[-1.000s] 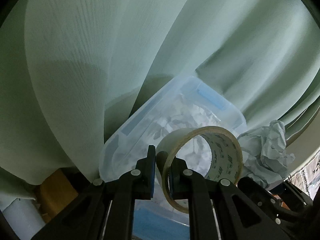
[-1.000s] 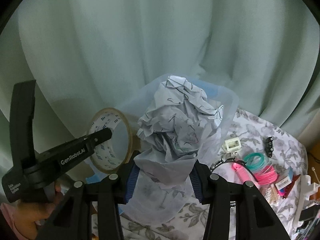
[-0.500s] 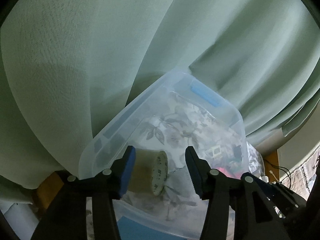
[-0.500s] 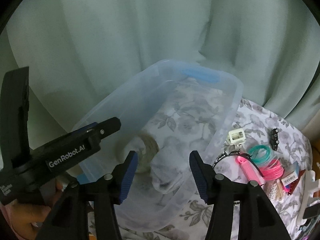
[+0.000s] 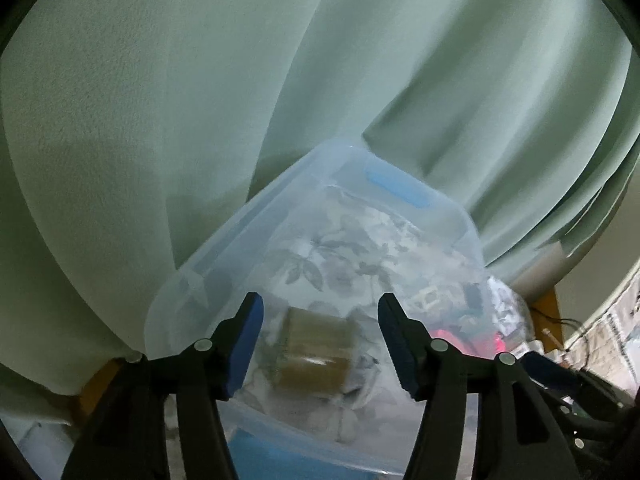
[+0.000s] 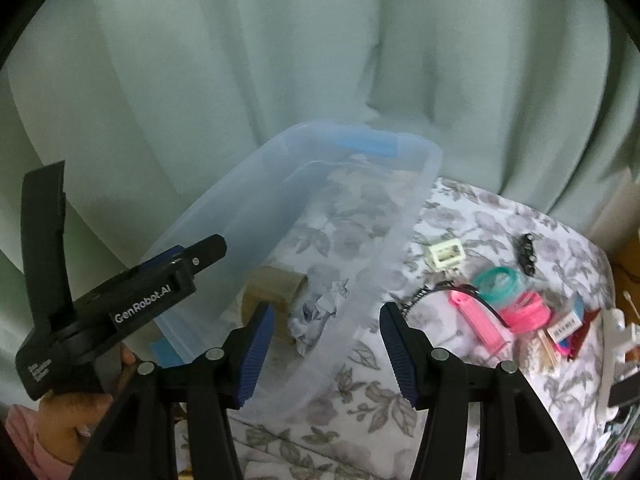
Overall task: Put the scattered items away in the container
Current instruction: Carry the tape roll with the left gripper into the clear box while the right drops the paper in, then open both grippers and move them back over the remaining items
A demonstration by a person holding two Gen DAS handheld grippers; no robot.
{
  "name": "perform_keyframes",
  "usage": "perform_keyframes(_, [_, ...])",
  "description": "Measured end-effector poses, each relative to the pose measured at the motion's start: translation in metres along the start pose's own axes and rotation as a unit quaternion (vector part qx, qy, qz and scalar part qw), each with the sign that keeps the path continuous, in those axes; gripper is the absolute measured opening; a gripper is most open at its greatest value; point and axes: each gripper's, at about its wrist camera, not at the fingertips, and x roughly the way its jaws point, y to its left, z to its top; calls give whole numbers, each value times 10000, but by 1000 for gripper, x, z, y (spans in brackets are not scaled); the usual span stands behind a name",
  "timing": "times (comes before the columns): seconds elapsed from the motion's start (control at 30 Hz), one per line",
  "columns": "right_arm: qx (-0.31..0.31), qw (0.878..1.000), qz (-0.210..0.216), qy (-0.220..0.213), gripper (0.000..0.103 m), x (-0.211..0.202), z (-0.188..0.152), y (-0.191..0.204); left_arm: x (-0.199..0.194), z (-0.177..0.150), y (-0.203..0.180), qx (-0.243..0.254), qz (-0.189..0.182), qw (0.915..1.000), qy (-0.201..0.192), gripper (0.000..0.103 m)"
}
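Curtain (image 6: 200, 80) hangs behind everything. The left claw (image 5: 320, 340), jaws just opened wider, stands wide and empty above the bin (image 5: 224, 256). Tape (image 6: 272, 286) and paper wad (image 6: 320, 312) lie touching inside the bin. The right claw (image 6: 326, 350), wide and empty, straddles the bin's right wall. Farther right, hair bands (image 6: 516, 300), a pink clip (image 6: 476, 320) and other small items lie scattered on the flowered tabletop (image 6: 460, 216).

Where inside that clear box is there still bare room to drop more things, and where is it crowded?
The far half of the clear box, from the tape roll up to the blue handle, is bare. The near end is taken by the roll and crumpled paper. Outside, the tablecloth right of the box is crowded around the pink bands.
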Motion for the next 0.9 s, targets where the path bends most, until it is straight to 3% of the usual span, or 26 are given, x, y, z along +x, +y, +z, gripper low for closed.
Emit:
perform_keyframes(0.13, [203,9996,-63,-161,61,-14,-9,-13,-11,-4,-6,-142,-211,9997,-44,61])
perform_keyframes(0.43, [700,9961,-173,-503,67,-50,-29,-52,-47,-6,-44,217,-209,9984,-470,67])
perform_keyframes(0.67, [1416,9856,-507,-772,67,-79,-56,-109,-48,-17,-91,798,-391,9957,-277,67])
perform_keyframes(0.9, [2011,9661,-915,-1337,67,-113,-77,-162,-32,-42,-147,1552,-762,9849,74,67])
